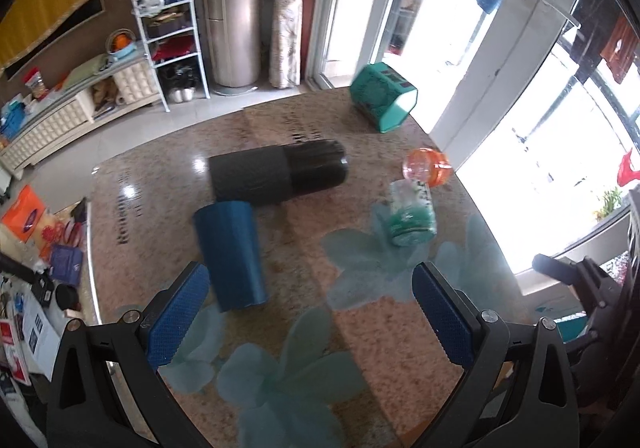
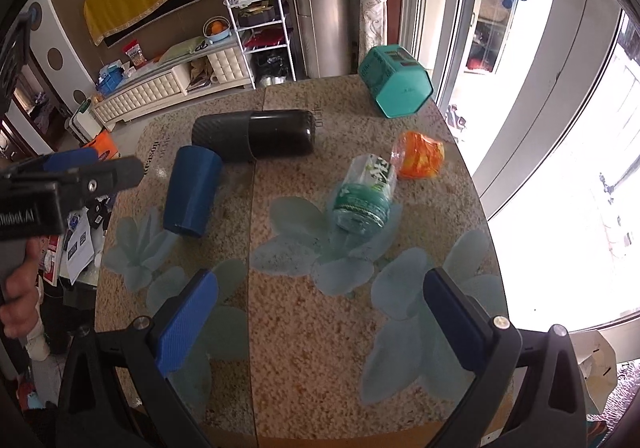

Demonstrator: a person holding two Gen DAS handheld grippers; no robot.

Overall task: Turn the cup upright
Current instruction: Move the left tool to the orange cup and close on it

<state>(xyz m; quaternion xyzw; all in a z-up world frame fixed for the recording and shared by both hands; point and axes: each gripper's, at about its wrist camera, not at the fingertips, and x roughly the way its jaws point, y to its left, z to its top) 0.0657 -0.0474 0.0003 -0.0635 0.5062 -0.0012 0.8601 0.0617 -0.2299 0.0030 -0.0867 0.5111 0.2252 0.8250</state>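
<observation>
**Blue cup lies on its side ahead of open jaws**

The dark blue tapered plastic cup [image 1: 231, 254] lies tipped over on the speckled stone surface [image 1: 360, 328], at about eleven o'clock from the left gripper [image 1: 310, 318], just beyond its left pad. A black cylindrical flask [image 1: 278, 175] lies touching the cup's far end. The right gripper [image 2: 320, 322] hovers nearer the surface's edge, the cup well apart at ten o'clock. Both jaws gape wide, holding nothing.

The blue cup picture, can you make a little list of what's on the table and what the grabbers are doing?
blue cup: lying on its side, not upright yet
black bottle: on its side, just behind the cup
green jar: tipped over
orange jar: beside green jar
teal box: far table edge
left gripper: open, empty, near the cup
right gripper: open, empty
</observation>
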